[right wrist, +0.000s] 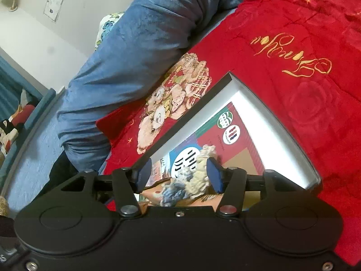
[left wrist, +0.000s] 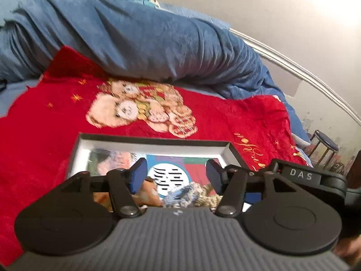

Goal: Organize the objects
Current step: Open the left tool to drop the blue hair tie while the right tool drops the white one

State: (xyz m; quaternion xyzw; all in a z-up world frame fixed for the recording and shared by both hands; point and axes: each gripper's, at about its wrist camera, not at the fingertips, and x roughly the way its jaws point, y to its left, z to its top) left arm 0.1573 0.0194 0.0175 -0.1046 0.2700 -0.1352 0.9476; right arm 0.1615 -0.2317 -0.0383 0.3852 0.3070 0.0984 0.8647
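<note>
An open dark box with white inner walls [left wrist: 155, 145] lies on a red blanket; it also shows in the right wrist view [right wrist: 266, 103]. Inside it lies a colourful printed card [left wrist: 194, 164] and a fuzzy blue-grey and cream yarn bundle [left wrist: 187, 193], also in the right wrist view [right wrist: 191, 185]. My left gripper [left wrist: 176, 176] is open, hovering over the box just above the yarn bundle. My right gripper [right wrist: 178, 174] is open, with the yarn bundle between its fingers; contact is unclear.
The red blanket [left wrist: 225, 117] with a teddy bear print covers the bed. A bunched blue quilt [left wrist: 135, 38] lies behind it. A white bed rail [left wrist: 293, 65] runs along the grey wall. A small stool [left wrist: 325, 145] stands at the right.
</note>
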